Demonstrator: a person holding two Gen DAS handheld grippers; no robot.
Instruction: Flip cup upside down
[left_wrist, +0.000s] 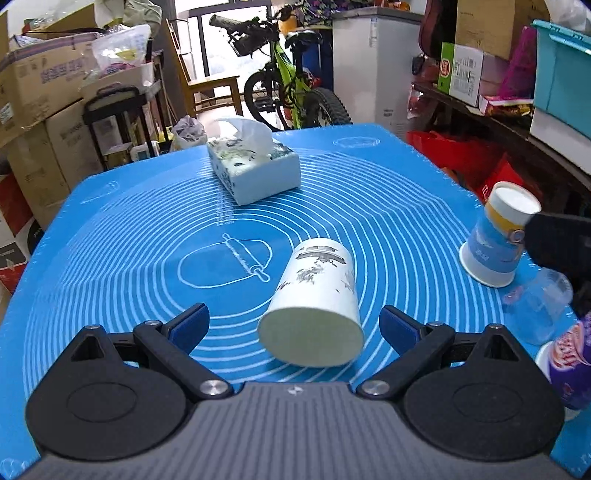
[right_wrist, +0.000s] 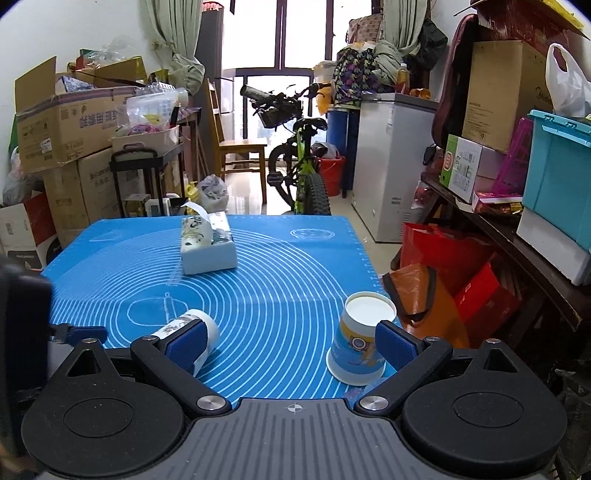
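Note:
A white paper cup with grey print (left_wrist: 314, 302) lies on its side on the blue mat (left_wrist: 129, 240), its base end toward my left gripper (left_wrist: 295, 325). That gripper is open, its blue pads on either side of the cup and apart from it. The same cup shows in the right wrist view (right_wrist: 184, 326), partly behind my left pad. A blue and yellow paper cup (right_wrist: 360, 339) stands upside down near the mat's right edge, also in the left wrist view (left_wrist: 496, 240). My right gripper (right_wrist: 291, 345) is open, its right pad next to that cup.
A tissue box (left_wrist: 255, 170) lies at the far middle of the mat. A clear plastic cup (left_wrist: 535, 306) and a purple printed cup (left_wrist: 569, 362) stand at the mat's right near edge. A bicycle (right_wrist: 299, 173), boxes and shelves surround the table.

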